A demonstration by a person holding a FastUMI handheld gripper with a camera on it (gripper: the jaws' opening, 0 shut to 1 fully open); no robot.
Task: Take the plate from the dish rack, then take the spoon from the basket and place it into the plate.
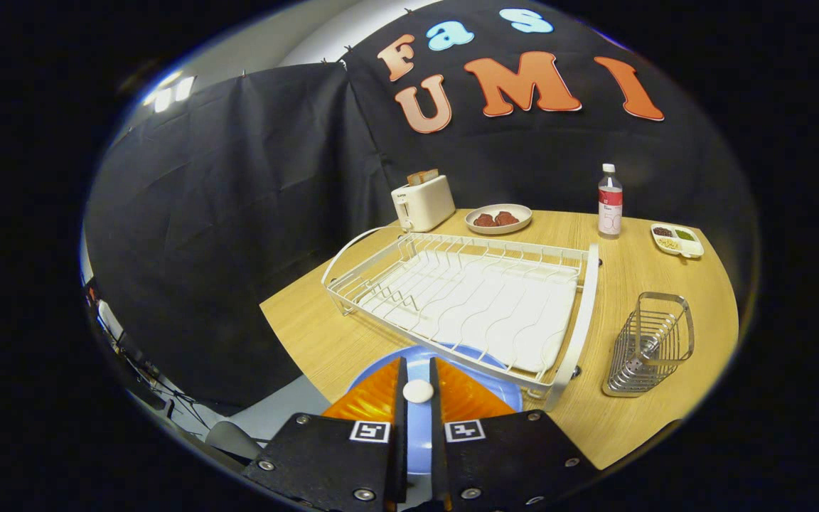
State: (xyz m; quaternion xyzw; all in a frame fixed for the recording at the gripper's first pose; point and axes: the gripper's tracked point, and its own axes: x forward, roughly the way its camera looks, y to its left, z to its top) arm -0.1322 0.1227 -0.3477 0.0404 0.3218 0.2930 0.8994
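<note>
Gripper pinches the spoon at bottom centre, right over the plate, below the rack.

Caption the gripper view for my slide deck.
Gripper shut on white spoon above blue plate, beside the white dish rack.

A white wire dish rack is seen on the wooden desk, its slots empty over a white drip tray. A blue plate lies flat on the desk just in front of the rack's near edge, beneath the hand-held gripper. A white spoon is seen end-on between the fingers, which are closed against it, above the plate. A metal wire basket stands to the right of the rack.
</note>
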